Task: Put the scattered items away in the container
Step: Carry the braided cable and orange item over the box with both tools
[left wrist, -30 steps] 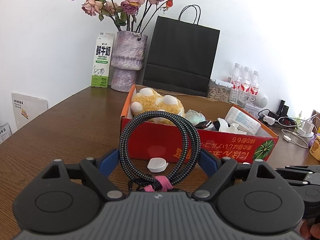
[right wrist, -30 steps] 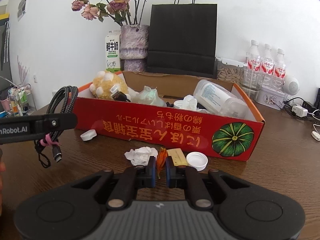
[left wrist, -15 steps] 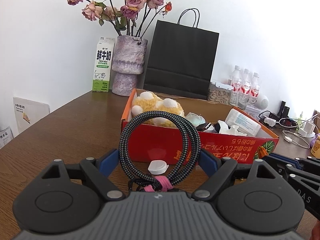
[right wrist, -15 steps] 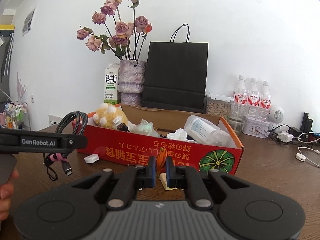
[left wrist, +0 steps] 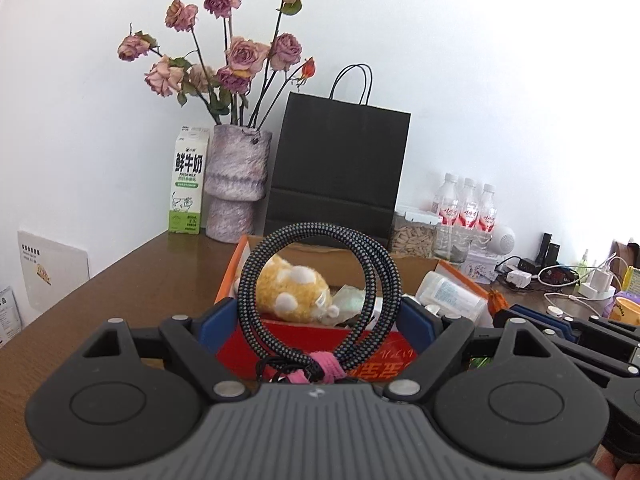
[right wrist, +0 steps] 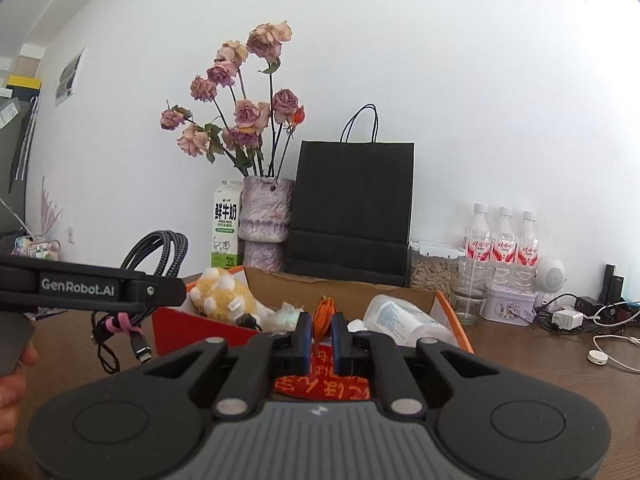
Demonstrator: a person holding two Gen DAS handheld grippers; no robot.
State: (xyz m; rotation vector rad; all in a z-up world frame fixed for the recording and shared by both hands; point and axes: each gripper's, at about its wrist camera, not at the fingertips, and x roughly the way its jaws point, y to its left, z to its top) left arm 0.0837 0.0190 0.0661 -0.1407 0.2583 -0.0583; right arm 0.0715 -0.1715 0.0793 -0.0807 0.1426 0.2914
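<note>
My left gripper (left wrist: 318, 316) is shut on a coiled black braided cable (left wrist: 320, 292) tied with a pink band, held upright above the near edge of the red cardboard box (left wrist: 380, 360). The cable also shows in the right wrist view (right wrist: 160, 252), left of the box (right wrist: 180, 324). My right gripper (right wrist: 321, 326) is shut on a small orange wrapper (right wrist: 323, 314), raised over the box front. Inside the box lie a yellow plush toy (right wrist: 222, 296), a white bottle (right wrist: 400, 316) and crumpled bits.
Behind the box stand a black paper bag (right wrist: 352, 208), a vase of dried roses (right wrist: 264, 216) and a milk carton (right wrist: 226, 224). Water bottles (right wrist: 502, 240), a glass, a tin and chargers with cables (right wrist: 580, 316) crowd the right side of the wooden table.
Both grippers have risen from the tabletop with their loads and moved toward the box. The caps and paper on the table have dropped out of view.
</note>
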